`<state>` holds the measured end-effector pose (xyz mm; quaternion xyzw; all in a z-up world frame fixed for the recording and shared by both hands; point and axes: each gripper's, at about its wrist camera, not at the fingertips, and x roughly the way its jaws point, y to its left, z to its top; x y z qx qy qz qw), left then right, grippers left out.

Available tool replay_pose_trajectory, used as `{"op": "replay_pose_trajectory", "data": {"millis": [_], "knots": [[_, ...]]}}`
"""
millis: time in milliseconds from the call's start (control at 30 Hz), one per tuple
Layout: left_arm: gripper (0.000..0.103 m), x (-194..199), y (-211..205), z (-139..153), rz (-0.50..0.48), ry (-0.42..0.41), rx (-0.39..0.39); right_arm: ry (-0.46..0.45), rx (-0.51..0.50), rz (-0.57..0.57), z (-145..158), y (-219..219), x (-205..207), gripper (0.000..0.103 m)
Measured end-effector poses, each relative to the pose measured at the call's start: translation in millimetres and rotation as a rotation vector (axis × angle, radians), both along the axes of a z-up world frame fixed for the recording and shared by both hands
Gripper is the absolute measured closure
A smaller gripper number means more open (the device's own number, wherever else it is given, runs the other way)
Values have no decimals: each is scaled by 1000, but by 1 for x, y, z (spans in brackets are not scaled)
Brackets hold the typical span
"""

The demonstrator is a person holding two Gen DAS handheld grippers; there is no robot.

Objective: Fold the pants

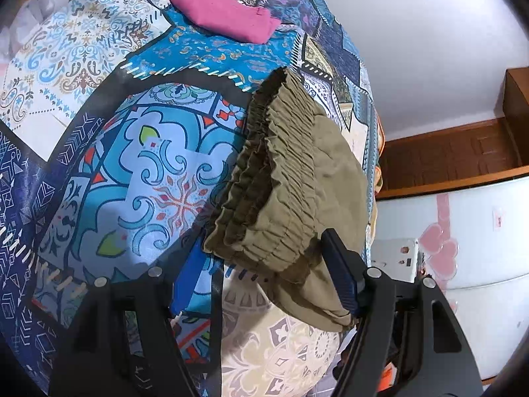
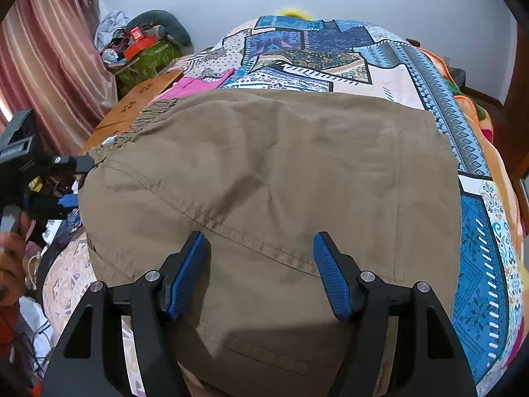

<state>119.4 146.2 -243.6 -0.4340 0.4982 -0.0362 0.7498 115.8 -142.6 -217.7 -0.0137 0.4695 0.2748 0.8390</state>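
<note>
Olive-brown pants (image 2: pixel 264 182) lie folded on a patterned blue quilt (image 2: pixel 479 248). In the left wrist view their stacked elastic waistband (image 1: pixel 274 178) faces me. My left gripper (image 1: pixel 264 271) is open, its jaws wide apart at the waistband corner, the right pad (image 1: pixel 340 278) touching the fabric. It also shows in the right wrist view (image 2: pixel 69 182) at the pants' left edge. My right gripper (image 2: pixel 261 264) is open, hovering over the near part of the pants with nothing between its pads.
A folded pink garment (image 1: pixel 224 3) lies farther up the quilt (image 1: pixel 99 132). A wooden board (image 2: pixel 132 109), curtain (image 2: pixel 49 66) and cluttered pile (image 2: pixel 142 46) stand left of the bed. A white appliance (image 1: pixel 479 225) and wooden trim (image 1: pixel 463 152) are beside the bed edge.
</note>
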Motion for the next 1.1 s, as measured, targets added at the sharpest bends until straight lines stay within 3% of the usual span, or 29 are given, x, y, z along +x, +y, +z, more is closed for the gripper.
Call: {"op": "replay_pose_trajectory", "data": {"millis": [167,367,433,467,600,767,1100], "knots": [[34,-11,-7,1,-13,-6,-4,5,8,9,0,-2,2,39],[31,10,1,-5,36,-14,-14,3,9,8,-1,-2,2,38],[35,19,0,-4,33,-14,14,2,9,6,-1,-3,2,38],[42,22,-2,-3,28,-14,31,2,10,7,-1,-3,2,38],[55,27,-12,6,-11,-37,154,5,7,8,-1,-4,3,38],[65,21,-24,22,-41,-85,305,10,5,11,0,-4,3,38],[70,-14,-14,53,-6,-112,652,5,-1,35,7,2,-4,39]]}}
